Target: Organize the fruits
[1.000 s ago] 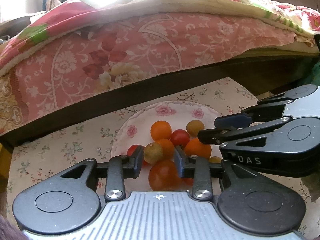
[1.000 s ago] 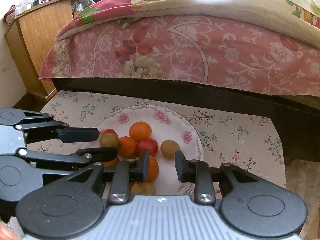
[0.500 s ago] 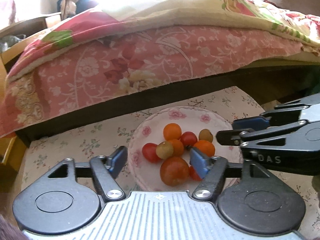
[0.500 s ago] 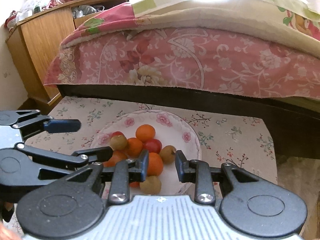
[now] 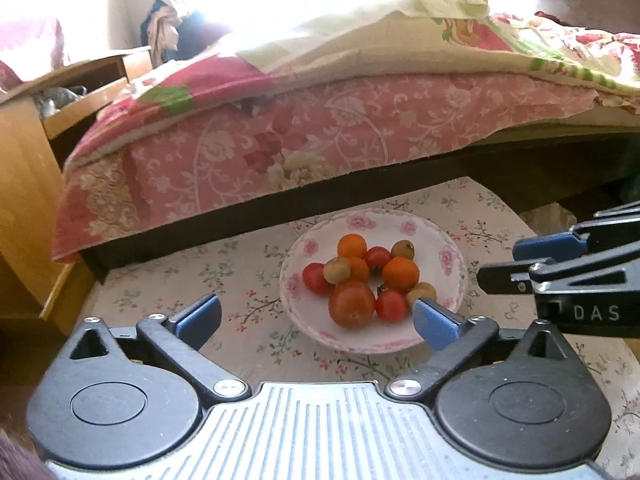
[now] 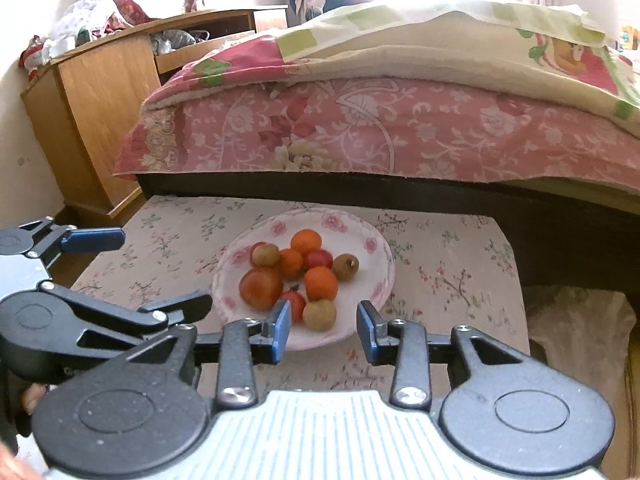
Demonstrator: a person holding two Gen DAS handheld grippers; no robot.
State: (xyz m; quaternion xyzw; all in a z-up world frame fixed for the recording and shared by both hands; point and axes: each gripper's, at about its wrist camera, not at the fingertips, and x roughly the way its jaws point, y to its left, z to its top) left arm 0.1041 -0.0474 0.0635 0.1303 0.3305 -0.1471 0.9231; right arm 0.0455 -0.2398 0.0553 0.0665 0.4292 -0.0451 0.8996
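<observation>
- My left claw [image 5: 316, 318] is spread wide apart and holds nothing; its blue pads sit low in front of the plate [image 5: 452, 280], one off to the plate's left over the cloth, the other at its right near rim.
- My right claw [image 6: 323, 328] is also apart, though less widely, and empty; it hangs just at the near rim of the plate.
- The fruits are all heaped together on the plate, a white one with pink flowers, which rests on the counter [image 6: 452, 248] under a flowered cloth.
- In the heap: a large tomato [image 5: 352, 304] at the front, small red tomatoes beside it, oranges [image 5: 401, 274] further in, and a few small brownish round fruits [image 6: 319, 314], one of them nearest my right claw.
- Behind the counter runs a bed [image 5: 320, 140] with a pink flowered cover hanging over its dark frame.
- A wooden cabinet [image 6: 100, 96] stands to the left of the bed.
</observation>
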